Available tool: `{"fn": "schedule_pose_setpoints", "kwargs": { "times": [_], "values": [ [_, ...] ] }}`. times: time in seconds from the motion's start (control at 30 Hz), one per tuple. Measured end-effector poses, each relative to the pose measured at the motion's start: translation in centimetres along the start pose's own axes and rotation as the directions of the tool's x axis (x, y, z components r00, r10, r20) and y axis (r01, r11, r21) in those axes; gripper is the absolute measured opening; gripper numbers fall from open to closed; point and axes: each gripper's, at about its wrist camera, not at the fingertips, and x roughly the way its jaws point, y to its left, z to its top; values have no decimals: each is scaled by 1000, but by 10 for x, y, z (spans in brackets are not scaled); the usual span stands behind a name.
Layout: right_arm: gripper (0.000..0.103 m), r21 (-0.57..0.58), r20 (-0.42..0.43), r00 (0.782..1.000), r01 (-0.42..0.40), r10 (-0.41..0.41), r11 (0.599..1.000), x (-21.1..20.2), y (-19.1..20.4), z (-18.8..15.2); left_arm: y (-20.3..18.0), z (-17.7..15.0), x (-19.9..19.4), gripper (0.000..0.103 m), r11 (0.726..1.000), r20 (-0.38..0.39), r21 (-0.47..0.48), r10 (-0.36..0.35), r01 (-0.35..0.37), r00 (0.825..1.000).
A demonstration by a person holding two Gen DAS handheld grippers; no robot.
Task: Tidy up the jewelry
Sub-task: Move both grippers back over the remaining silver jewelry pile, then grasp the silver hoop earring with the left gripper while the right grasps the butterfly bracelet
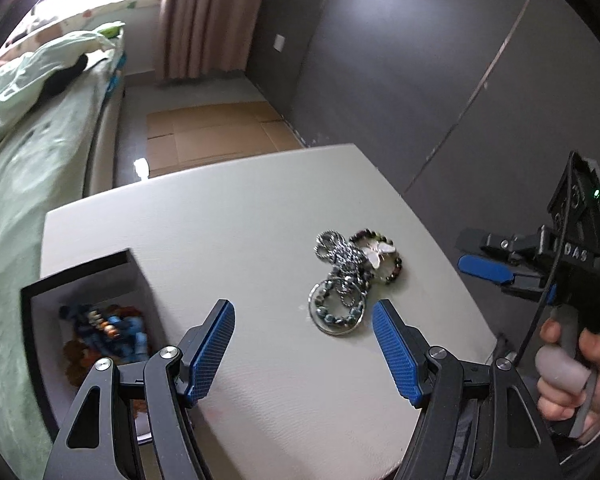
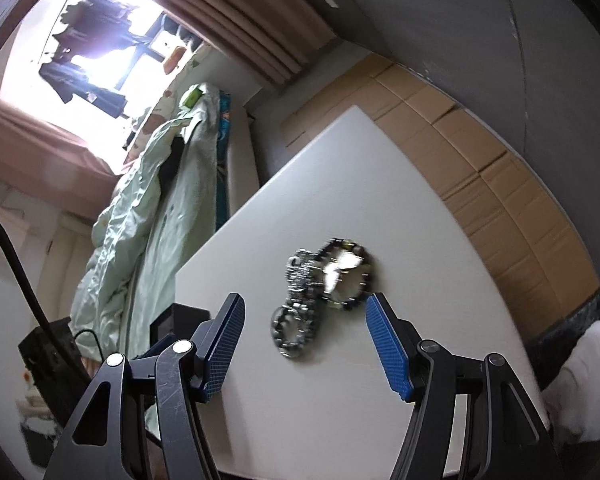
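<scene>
Jewelry pile lies on the bench, just ahead of my left tool, which is spread and empty. My right tool is spread too, the pile just beyond its tips; a box sits left.

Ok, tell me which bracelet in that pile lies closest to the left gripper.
The blue-grey beaded loop inside the metal ring, at the pile's near end; the dark beaded bracelet lies farther back.
</scene>
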Motion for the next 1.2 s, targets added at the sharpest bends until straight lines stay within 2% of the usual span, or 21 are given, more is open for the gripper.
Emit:
{"fn": "schedule_pose_setpoints", "kwargs": {
  "times": [0.27, 0.5, 0.83, 0.97, 1.1, 1.17, 1.2],
  "values": [
    [64, 45, 32, 999, -5, 3, 999, -13, -20, 4, -25, 1, 39, 72, 997, -106, 74, 13, -5, 994],
    [64, 62, 35, 999, -7, 5, 998, -15, -31, 8, -46, 3, 73, 72, 979, -189, 203, 54, -15, 981],
    [64, 70, 34, 999, -7, 4, 998, -14, -38, 10, -56, 3, 93, 72, 944, -201, 327, 116, -45, 973],
    [64, 80, 30, 1000, -5, 2, 997, -11, -41, 10, -51, 2, 95, 72, 944, -174, 326, 116, -54, 978],
    [64, 81, 9, 1000, 9, -10, 997, -2, -42, 11, -52, -2, 93, 72, 932, -156, 358, 121, -58, 980],
    [62, 74, -4, 1000, 18, -18, 997, 3, -40, 12, -53, -4, 92, 70, 927, -148, 371, 119, -57, 982],
    [61, 67, -11, 1000, 24, -23, 997, 7, -38, 12, -53, -4, 91, 61, 926, -146, 373, 118, -56, 982]
  ]
}}
